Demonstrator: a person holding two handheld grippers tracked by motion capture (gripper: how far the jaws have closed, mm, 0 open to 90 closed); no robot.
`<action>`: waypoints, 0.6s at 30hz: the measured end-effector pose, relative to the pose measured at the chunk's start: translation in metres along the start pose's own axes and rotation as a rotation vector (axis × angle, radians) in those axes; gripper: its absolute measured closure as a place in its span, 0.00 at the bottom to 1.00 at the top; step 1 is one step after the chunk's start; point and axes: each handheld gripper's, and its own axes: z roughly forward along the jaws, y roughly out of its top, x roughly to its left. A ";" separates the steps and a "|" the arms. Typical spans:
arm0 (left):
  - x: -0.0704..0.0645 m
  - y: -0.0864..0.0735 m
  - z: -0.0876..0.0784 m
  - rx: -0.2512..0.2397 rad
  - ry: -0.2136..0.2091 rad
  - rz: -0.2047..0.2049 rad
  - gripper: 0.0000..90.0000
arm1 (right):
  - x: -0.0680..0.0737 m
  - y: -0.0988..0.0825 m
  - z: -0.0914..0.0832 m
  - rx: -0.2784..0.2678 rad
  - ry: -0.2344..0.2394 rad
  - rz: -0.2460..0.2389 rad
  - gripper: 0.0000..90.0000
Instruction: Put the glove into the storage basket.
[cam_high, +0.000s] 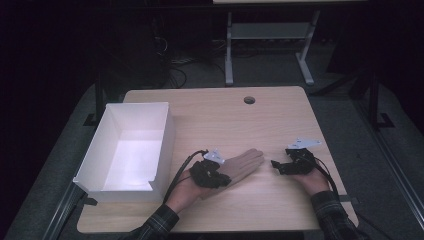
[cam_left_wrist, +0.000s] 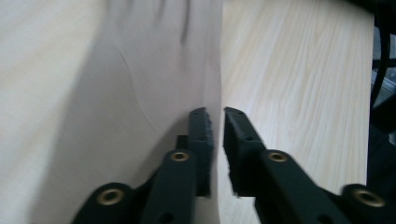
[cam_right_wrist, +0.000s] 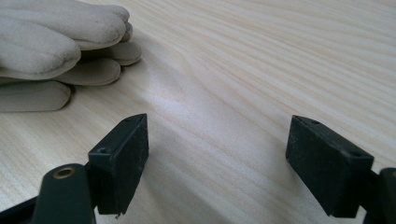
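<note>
A beige glove (cam_high: 245, 164) lies flat on the wooden table (cam_high: 225, 117), its fingers pointing up and to the right. My left gripper (cam_high: 220, 176) is over the glove's cuff end. In the left gripper view the jaws (cam_left_wrist: 217, 114) stand a narrow gap apart, with the glove's (cam_left_wrist: 154, 70) edge running into that gap; the pads do not visibly press on it. My right gripper (cam_high: 278, 167) rests low on the table to the right of the glove's fingertips. Its jaws (cam_right_wrist: 217, 123) are wide open on bare wood, with the glove's fingers (cam_right_wrist: 51, 46) ahead and to the left.
An open white box (cam_high: 166, 140) stands at the table's left side, close beside my left hand. A round cable hole (cam_high: 249, 100) sits near the far edge. Beyond the table, a desk frame (cam_high: 229, 55) and cables stand on the dark floor.
</note>
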 end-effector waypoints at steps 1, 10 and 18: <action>0.002 0.006 -0.003 -0.026 0.027 0.012 0.76 | 0.000 0.000 0.000 0.000 0.000 0.000 0.23; 0.019 0.024 0.009 -0.046 0.058 0.045 0.41 | 0.000 0.000 0.000 0.000 -0.001 0.001 0.23; 0.023 0.022 0.024 -0.005 0.091 0.074 0.28 | 0.000 0.000 0.000 0.000 0.001 0.000 0.22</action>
